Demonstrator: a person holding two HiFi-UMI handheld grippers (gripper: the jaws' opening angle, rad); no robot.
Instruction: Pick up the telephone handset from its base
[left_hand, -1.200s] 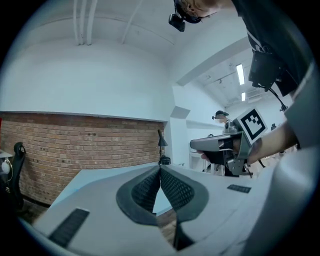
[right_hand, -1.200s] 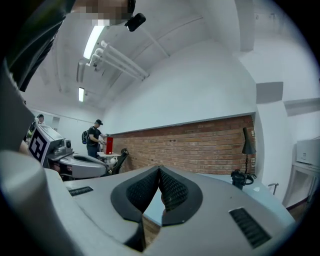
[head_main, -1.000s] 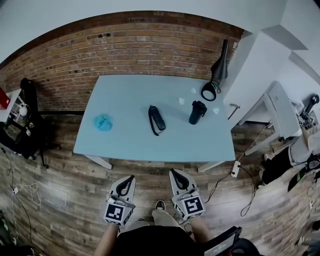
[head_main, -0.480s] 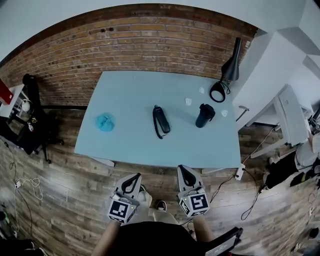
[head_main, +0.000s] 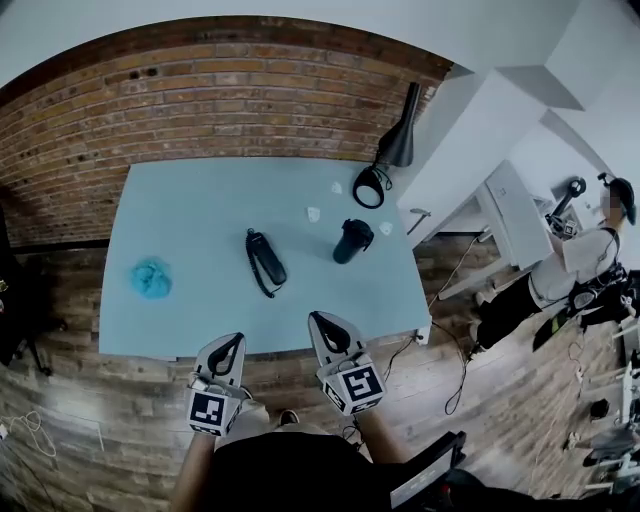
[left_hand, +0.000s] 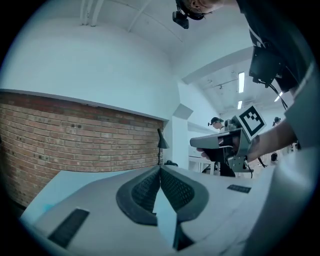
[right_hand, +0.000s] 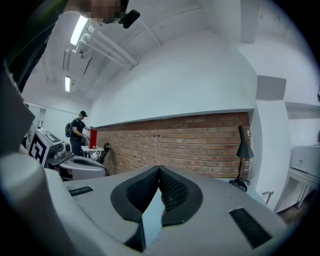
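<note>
Telephone handset (head_main: 266, 262) on table (head_main: 190, 210): head view only

Looks like a shared lab or studio office, not a home. Shows an exposed red-brick back wall (head_main: 200, 90), a dark wood-plank floor (head_main: 80, 420) and a white square pillar (head_main: 470, 130). Holds a pale blue rectangular worktop (head_main: 180, 210) with a black cone-shaded desk lamp (head_main: 395, 140), plus a white equipment desk (head_main: 515, 215) with a person (head_main: 575, 265) beside it. Has bright ceiling strip lights (right_hand: 77, 30) overhead.
</note>
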